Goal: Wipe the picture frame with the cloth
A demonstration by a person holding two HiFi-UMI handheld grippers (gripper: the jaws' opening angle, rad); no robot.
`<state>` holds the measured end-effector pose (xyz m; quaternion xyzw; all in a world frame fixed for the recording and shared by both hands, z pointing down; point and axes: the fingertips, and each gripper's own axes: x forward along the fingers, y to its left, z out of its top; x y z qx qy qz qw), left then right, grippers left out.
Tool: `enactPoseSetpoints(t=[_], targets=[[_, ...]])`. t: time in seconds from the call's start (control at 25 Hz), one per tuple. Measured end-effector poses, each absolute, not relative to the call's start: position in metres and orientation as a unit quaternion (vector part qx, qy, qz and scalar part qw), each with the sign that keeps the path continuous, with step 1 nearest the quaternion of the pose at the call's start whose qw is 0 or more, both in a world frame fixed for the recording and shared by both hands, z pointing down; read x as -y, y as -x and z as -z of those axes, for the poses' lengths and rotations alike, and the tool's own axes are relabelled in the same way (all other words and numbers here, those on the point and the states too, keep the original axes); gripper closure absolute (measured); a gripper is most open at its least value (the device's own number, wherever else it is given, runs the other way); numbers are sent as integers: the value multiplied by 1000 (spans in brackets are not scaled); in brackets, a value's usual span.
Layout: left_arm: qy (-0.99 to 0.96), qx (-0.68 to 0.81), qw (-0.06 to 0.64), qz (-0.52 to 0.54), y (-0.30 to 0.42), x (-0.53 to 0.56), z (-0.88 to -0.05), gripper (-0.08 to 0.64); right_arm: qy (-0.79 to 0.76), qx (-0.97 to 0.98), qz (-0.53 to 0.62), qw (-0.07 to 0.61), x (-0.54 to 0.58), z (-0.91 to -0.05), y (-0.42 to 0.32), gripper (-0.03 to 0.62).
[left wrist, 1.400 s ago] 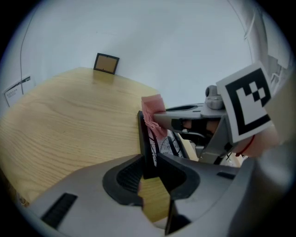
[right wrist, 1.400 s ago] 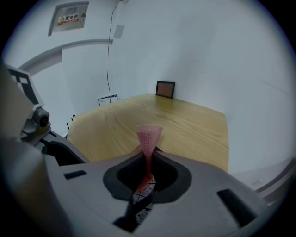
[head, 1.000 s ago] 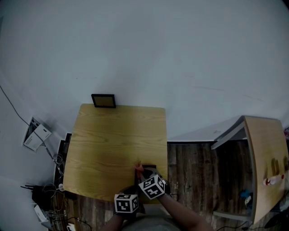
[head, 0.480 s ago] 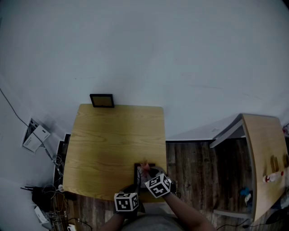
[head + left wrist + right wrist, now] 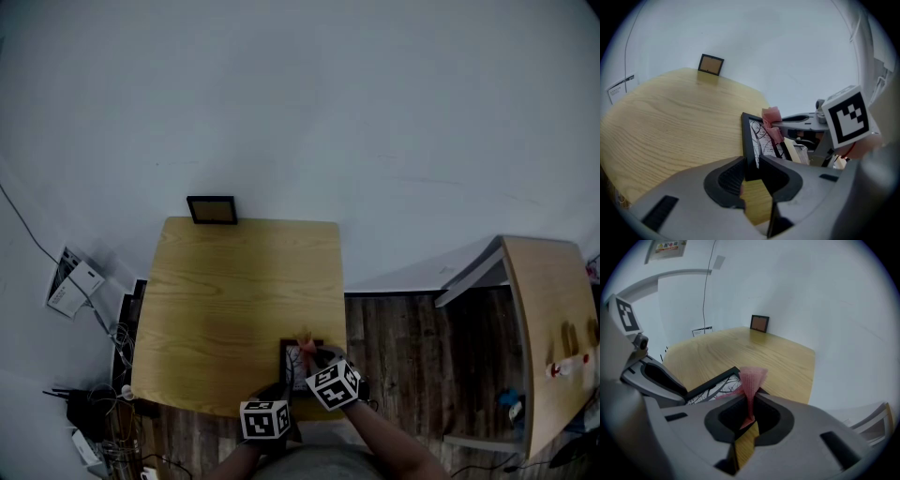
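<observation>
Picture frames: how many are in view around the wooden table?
2. One frame is clamped in the left gripper at the near edge of the table, the pink cloth at its top. Another small frame stands at the far edge, by the wall.

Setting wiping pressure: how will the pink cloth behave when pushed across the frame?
Probably floppy: pinched in the right gripper, the pink cloth stands as a crumpled fold, so it should bend and drag, not push stiffly. It looks thin and light. The picture frame should hardly slide, since the left gripper clamps its edge.
</observation>
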<state>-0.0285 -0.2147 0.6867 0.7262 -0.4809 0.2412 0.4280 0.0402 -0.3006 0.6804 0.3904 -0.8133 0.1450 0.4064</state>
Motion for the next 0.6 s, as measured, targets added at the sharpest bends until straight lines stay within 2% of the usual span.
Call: enactPoseSetpoints(t=[0.4, 0.6], targets=[[-729, 478, 430, -236, 29, 215, -686, 472, -405, 837, -173, 325, 290, -645, -28, 574], [-729, 478, 431, -232, 29, 214, -687, 472, -370, 858, -178, 309, 273, -640, -5, 574]])
